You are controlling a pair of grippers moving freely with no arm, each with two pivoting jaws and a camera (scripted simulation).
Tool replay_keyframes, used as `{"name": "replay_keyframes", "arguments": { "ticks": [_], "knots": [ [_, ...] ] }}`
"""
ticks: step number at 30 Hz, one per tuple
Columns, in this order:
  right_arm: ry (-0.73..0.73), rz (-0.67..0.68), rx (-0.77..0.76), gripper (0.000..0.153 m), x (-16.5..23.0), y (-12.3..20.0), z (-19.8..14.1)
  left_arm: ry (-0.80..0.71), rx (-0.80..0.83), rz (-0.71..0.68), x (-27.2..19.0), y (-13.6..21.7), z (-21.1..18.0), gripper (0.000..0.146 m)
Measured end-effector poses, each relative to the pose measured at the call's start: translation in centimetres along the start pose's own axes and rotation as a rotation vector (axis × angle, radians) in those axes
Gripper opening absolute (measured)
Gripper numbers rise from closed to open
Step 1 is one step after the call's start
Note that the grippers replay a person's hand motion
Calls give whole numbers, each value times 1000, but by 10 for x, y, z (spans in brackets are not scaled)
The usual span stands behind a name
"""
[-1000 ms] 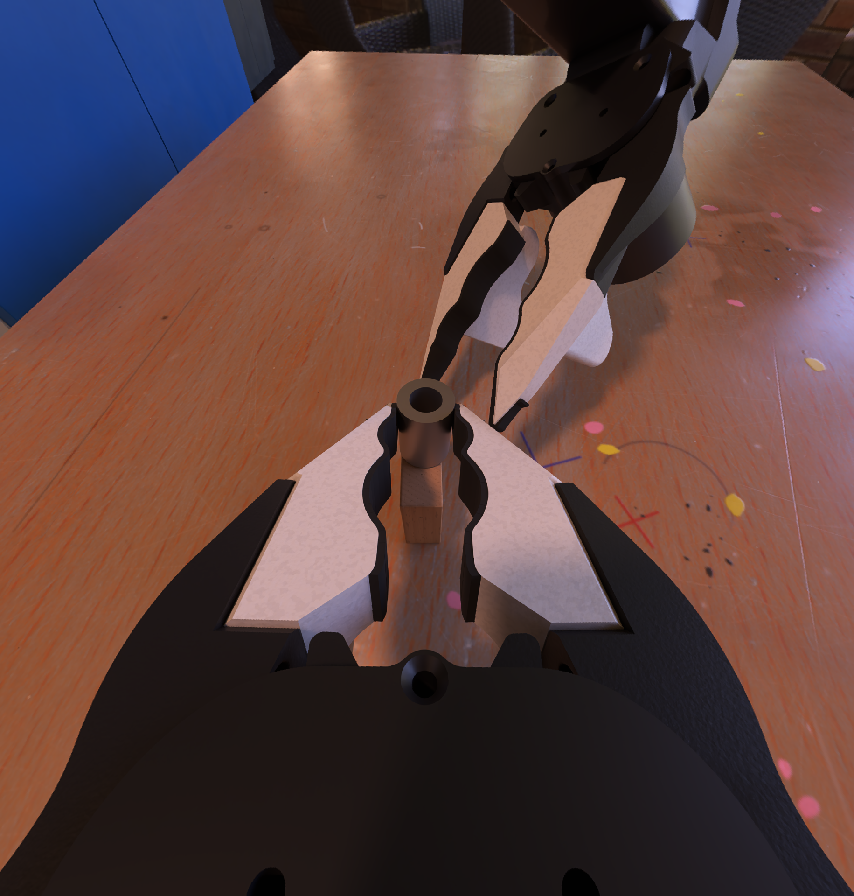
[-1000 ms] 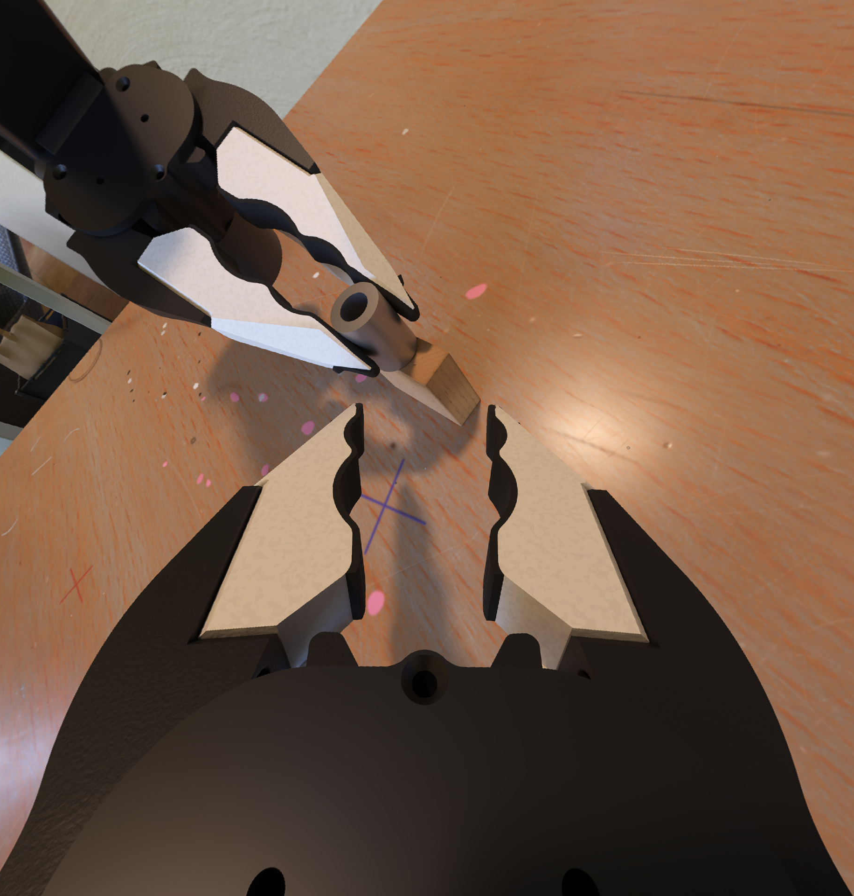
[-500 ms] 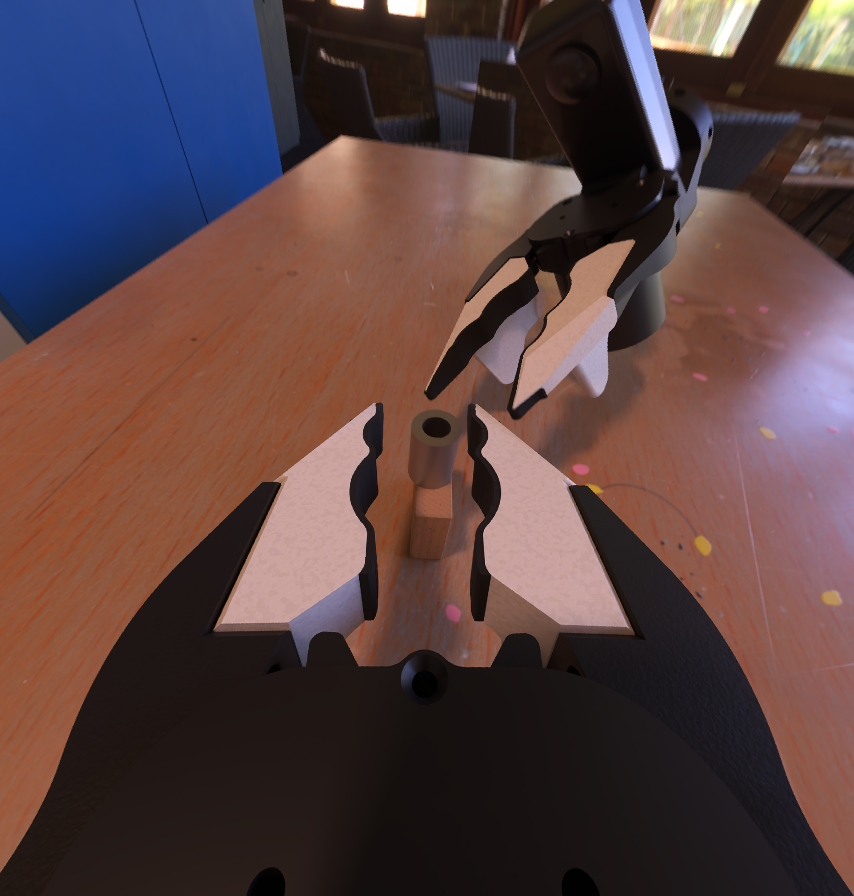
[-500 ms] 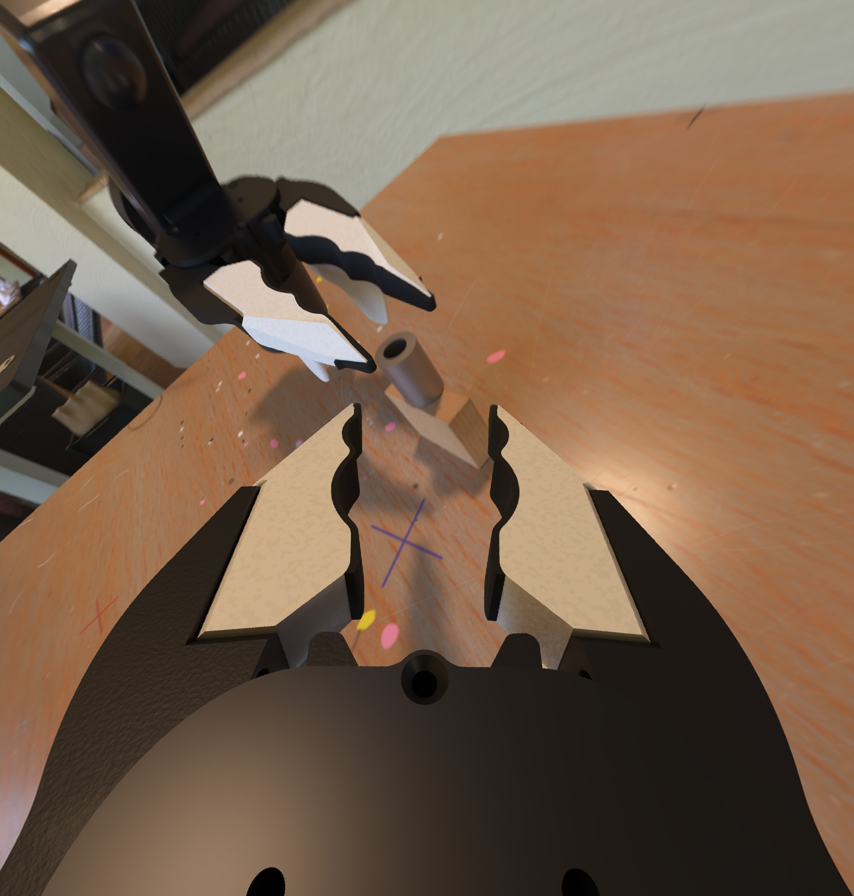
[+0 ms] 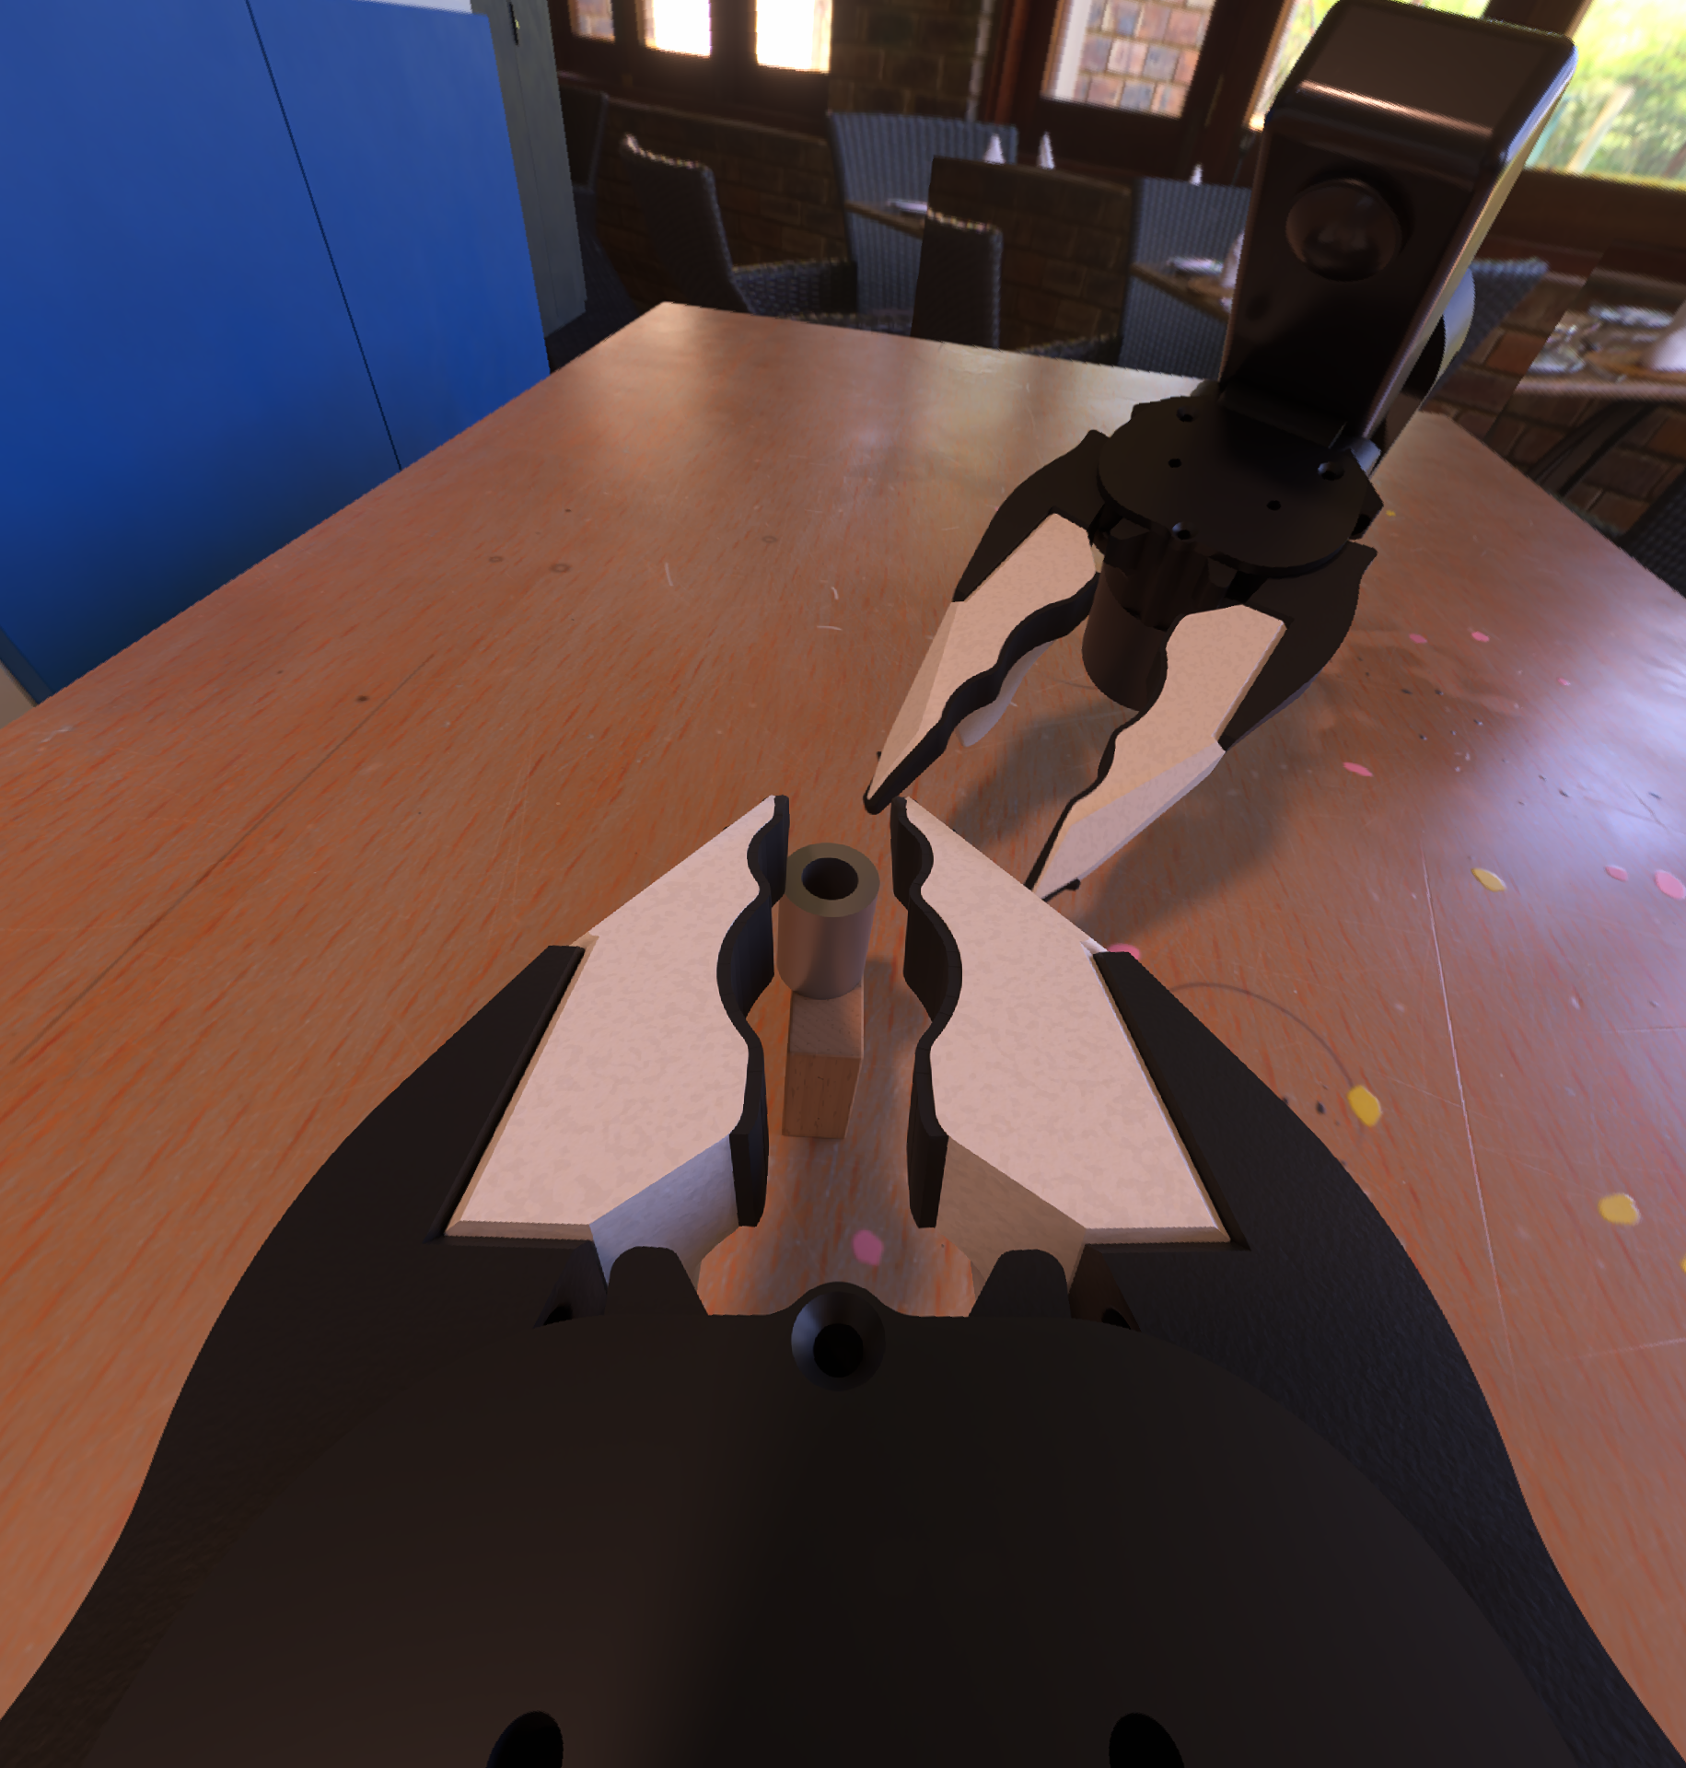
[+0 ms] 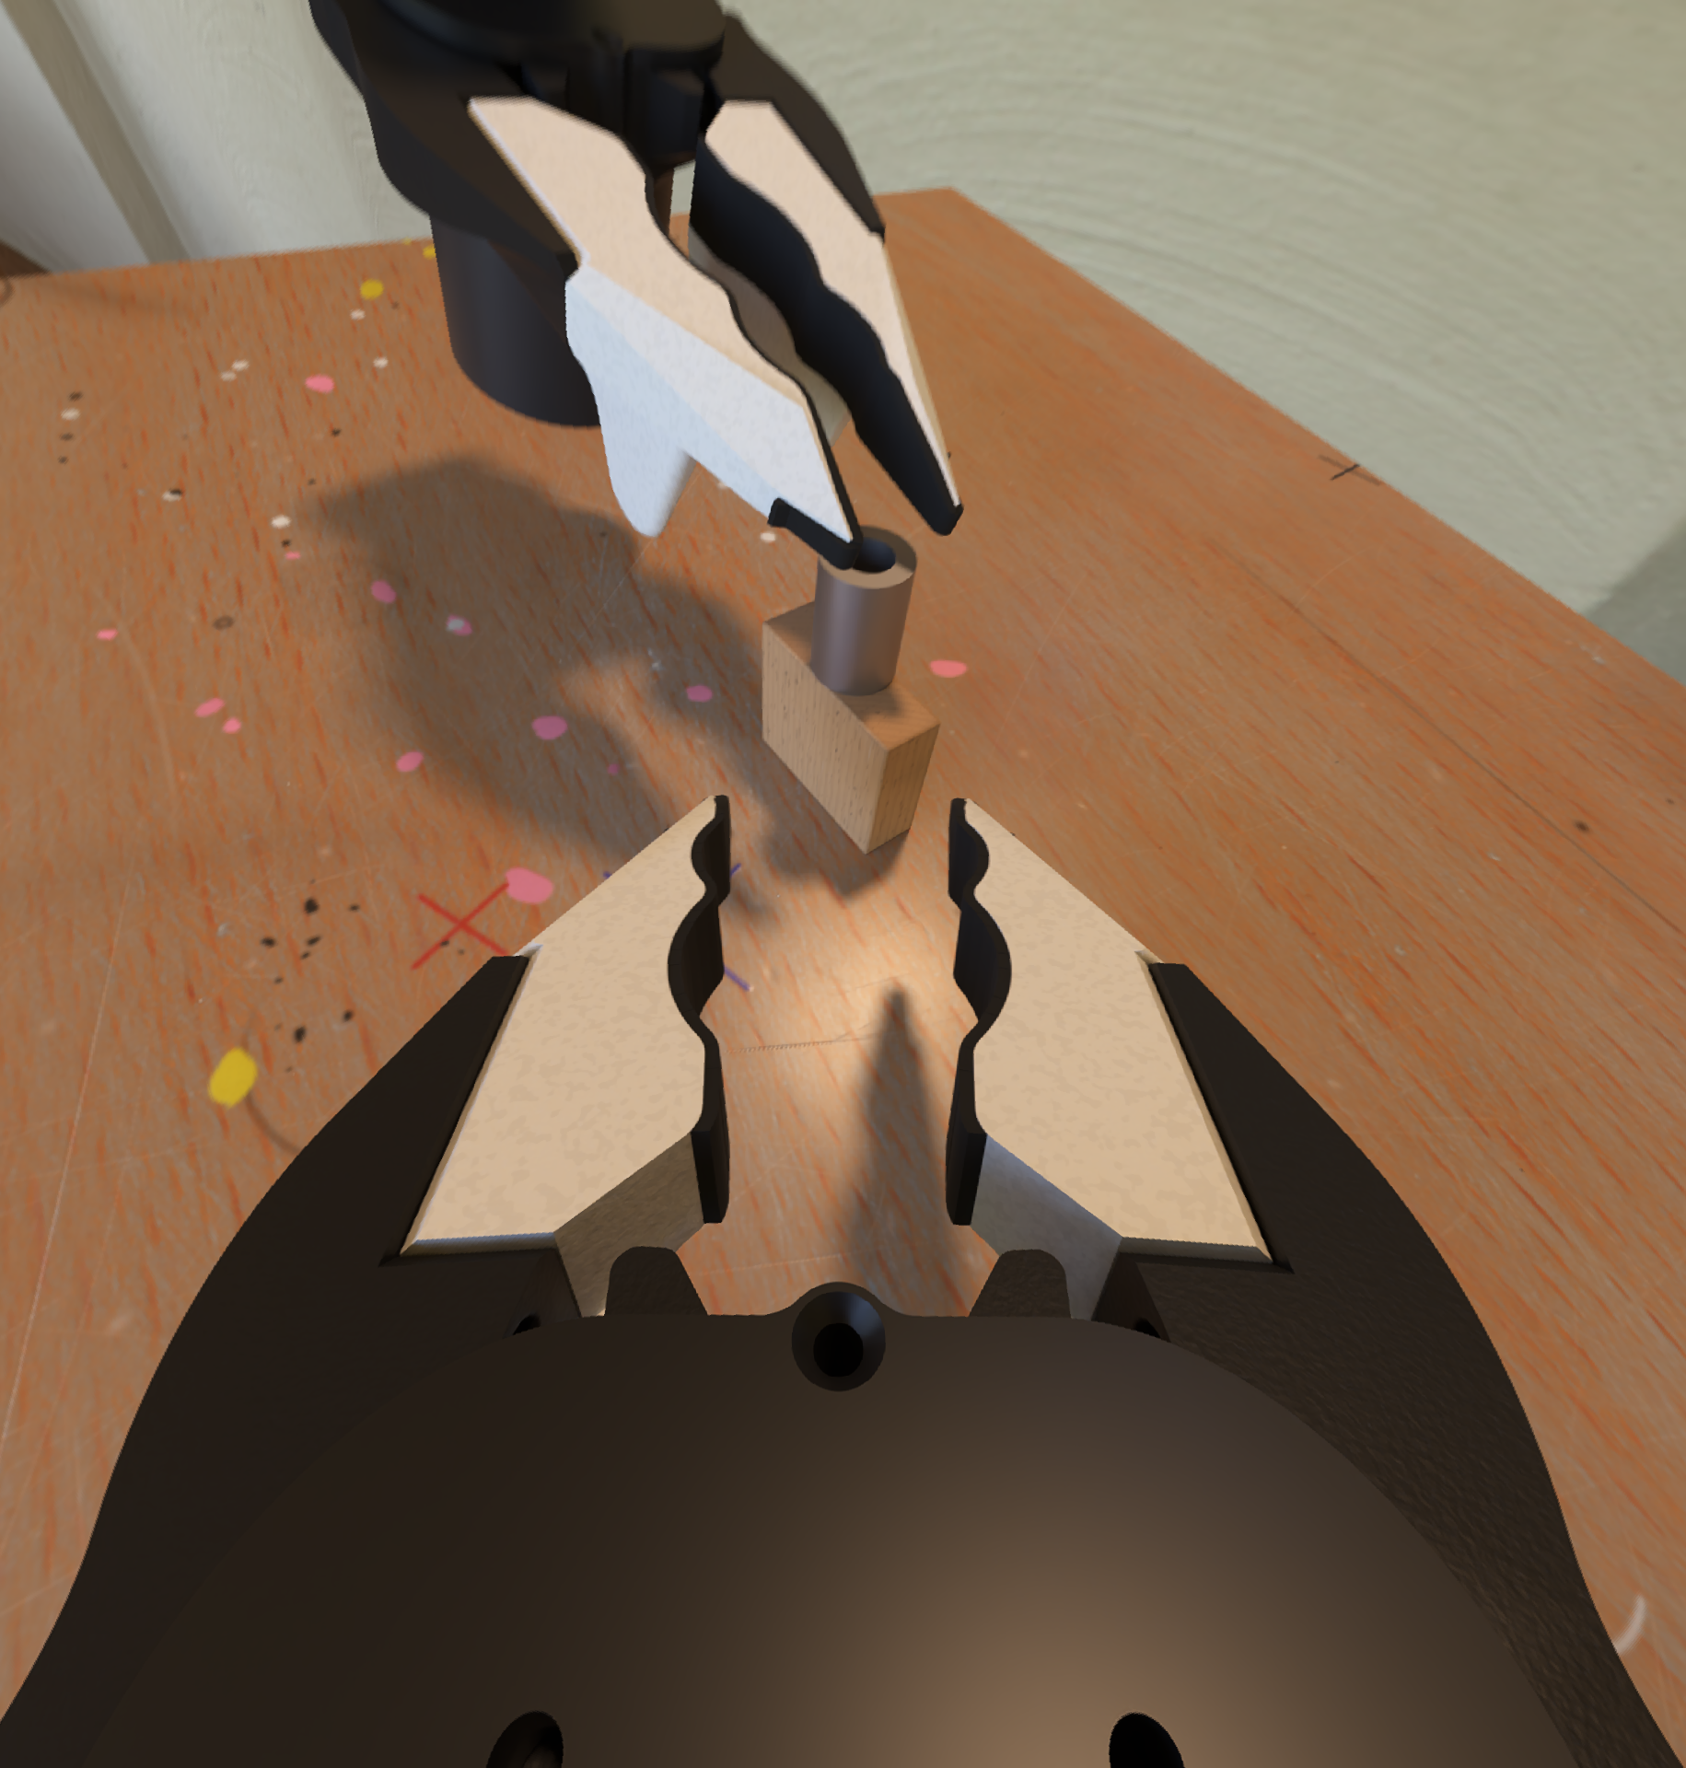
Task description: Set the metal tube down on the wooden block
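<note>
Metal tube [image 6: 856, 620] now upright on wooden block [image 6: 843, 746], both hand-held grippers spread, withdrawn.

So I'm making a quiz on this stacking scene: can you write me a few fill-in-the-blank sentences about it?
1. The metal tube stands upright on the ____ block.
2. The left gripper has its fingers ____, clear of the tube.
3. The right gripper holds ____.
4. The block rests on the ____.

Missing words: wooden; open; nothing; table

Bright, sharp; glare on tabletop [image 6: 877, 966]
</note>
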State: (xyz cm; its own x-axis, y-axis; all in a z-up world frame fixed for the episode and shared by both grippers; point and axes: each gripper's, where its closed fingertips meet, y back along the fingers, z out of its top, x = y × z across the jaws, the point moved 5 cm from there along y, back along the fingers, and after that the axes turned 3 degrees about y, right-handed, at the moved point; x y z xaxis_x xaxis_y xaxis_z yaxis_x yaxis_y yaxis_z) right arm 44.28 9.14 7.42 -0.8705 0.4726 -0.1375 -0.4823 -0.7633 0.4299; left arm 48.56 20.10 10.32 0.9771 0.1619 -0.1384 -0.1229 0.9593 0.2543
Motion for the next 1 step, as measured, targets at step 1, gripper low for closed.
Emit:
{"name": "replay_keyframes", "arguments": {
  "ticks": [1],
  "knots": [
    [6,7,16,49,1,-1,-1,-7,12,-1,-1,0,0,21]
  ]
}}
